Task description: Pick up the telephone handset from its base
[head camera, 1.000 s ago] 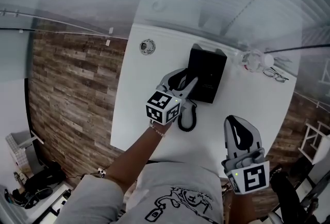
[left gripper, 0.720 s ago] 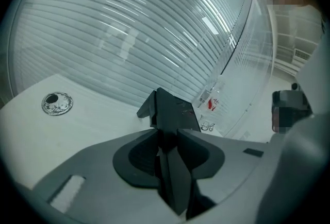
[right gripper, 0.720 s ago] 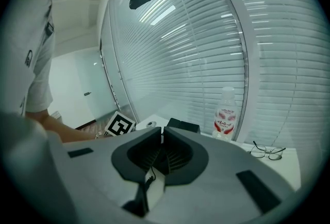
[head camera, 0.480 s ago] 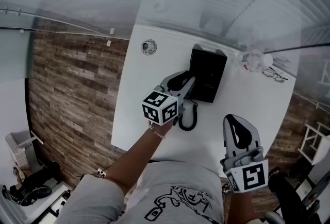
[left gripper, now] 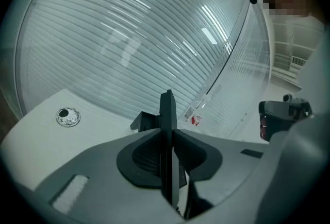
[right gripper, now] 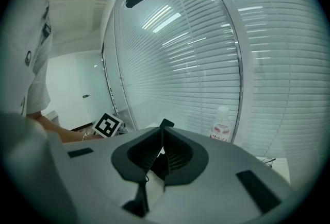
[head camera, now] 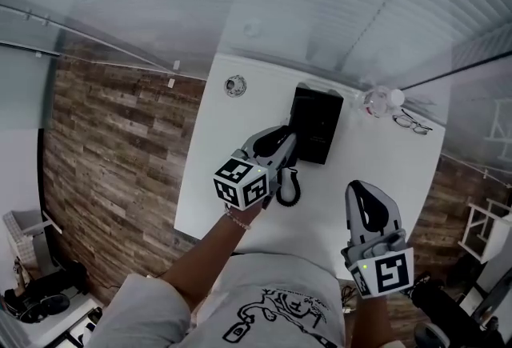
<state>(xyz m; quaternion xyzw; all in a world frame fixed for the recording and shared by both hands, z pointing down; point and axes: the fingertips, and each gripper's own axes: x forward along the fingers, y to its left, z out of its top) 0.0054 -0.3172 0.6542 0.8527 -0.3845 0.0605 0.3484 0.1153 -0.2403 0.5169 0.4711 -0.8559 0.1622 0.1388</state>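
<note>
Your left gripper [head camera: 276, 148] has just been closing its jaws, and its pads are clamped on the telephone handset [left gripper: 167, 102], which shows as a thin dark edge between them. The handset is at the near left side of the black base [head camera: 317, 122] on the white table [head camera: 376, 166]. It appears lifted clear, though the gripper hides the contact. The coiled cord [head camera: 289, 188] trails beneath. Your right gripper [head camera: 370, 214] is held near you, jaws together and empty.
</note>
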